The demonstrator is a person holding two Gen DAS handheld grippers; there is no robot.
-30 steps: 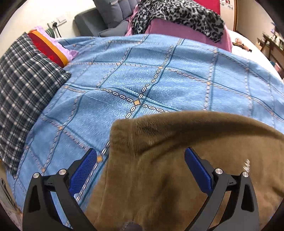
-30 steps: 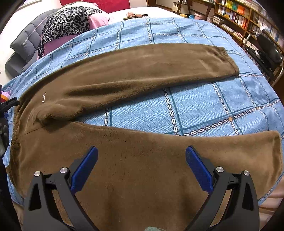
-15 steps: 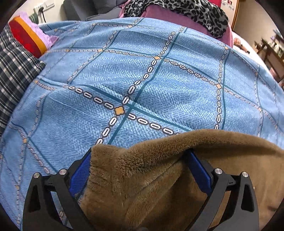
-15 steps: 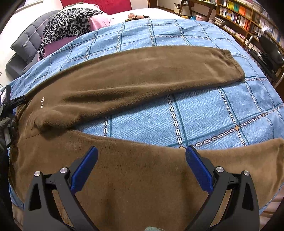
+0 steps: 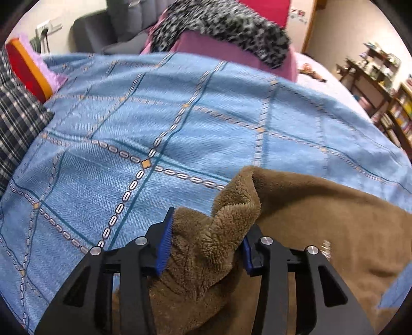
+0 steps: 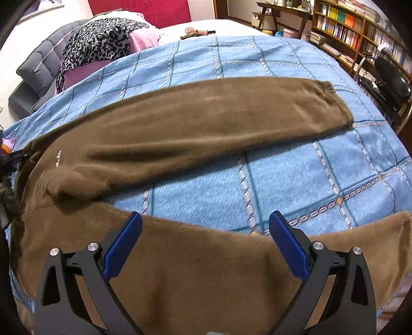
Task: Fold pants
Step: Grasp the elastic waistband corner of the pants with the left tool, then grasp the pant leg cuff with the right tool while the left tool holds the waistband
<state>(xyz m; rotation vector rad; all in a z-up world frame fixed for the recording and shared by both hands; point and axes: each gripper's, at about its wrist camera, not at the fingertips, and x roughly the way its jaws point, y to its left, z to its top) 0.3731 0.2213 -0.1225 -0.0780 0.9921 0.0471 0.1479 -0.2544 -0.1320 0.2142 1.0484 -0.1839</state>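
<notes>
Brown fleece pants (image 6: pixel 193 121) lie spread on a blue checked blanket (image 6: pixel 296 175), legs apart, far leg stretched to the right. In the left wrist view a waist corner of the pants (image 5: pixel 322 219) is bunched up and raised off the blanket. My left gripper (image 5: pixel 208 232) is closing, and its blue pads press on that bunched fleece from both sides. My right gripper (image 6: pixel 206 219) is open above the upper edge of the near leg, with nothing between its pads.
A plaid pillow (image 5: pixel 18 128) and a red-orange cushion (image 5: pixel 25 67) lie at the blanket's left. A leopard-print cloth (image 5: pixel 224 28) on pink bedding sits at the back. Bookshelves (image 6: pixel 347 23) and a black chair (image 6: pixel 386 82) stand to the right of the bed.
The left gripper's jaws went from wide apart to closed on the waist corner, which is now bunched and lifted. The right gripper stayed open and drifted slightly over the near leg.
</notes>
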